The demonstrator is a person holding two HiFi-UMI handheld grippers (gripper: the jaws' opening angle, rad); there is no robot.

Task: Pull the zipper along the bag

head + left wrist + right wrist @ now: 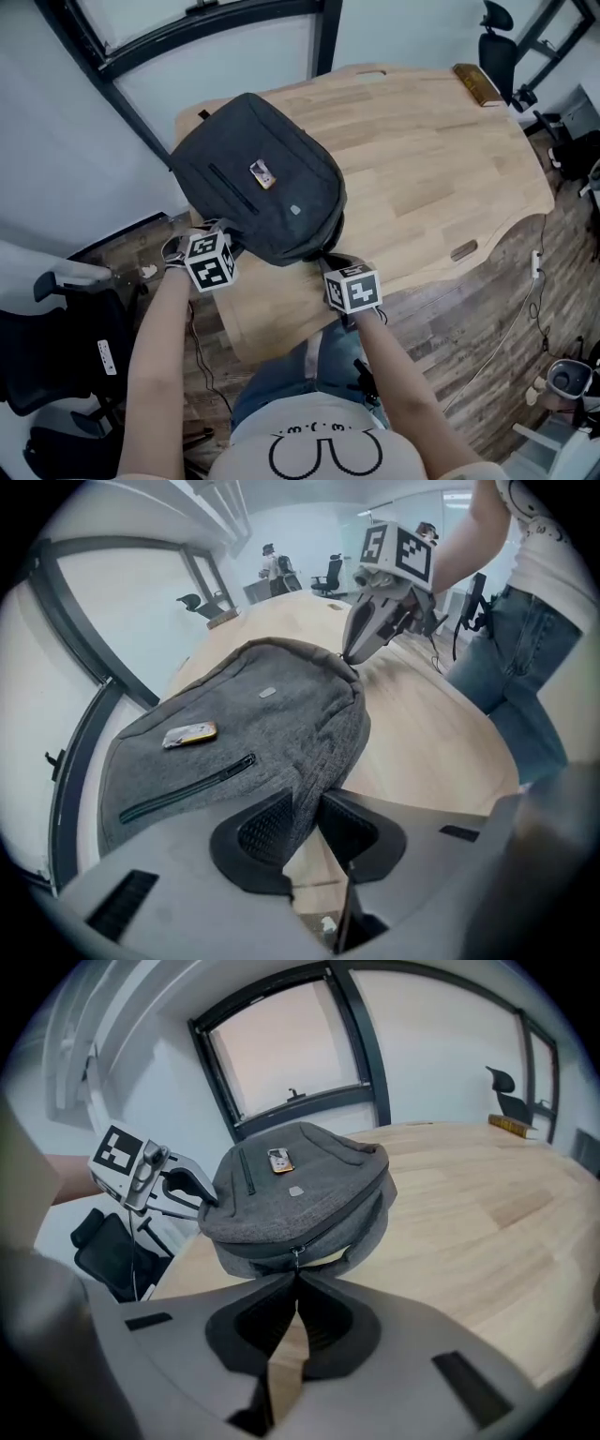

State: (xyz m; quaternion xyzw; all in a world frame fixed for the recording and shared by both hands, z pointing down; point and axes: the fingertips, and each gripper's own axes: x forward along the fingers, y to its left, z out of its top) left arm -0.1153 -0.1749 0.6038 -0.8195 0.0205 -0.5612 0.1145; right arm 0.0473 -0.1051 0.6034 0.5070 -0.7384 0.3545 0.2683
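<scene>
A dark grey backpack (258, 187) lies flat on the wooden table (431, 169), at its near left part. My left gripper (228, 234) is at the bag's near left corner. In the left gripper view a fold of the bag's fabric (309, 789) fills the gap between the pads of the left gripper (307, 822), which press on it. My right gripper (330, 258) is at the bag's near edge. In the right gripper view, the right gripper (296, 1279) is shut on the zipper pull (297, 1260), which hangs from the zip line round the bag (300, 1185).
A brown book (476, 84) lies at the table's far right corner. A black office chair (56, 347) stands on the floor to my left. A round bin (567, 378) and cables sit on the floor at the right. The window frame (131, 47) runs behind the table.
</scene>
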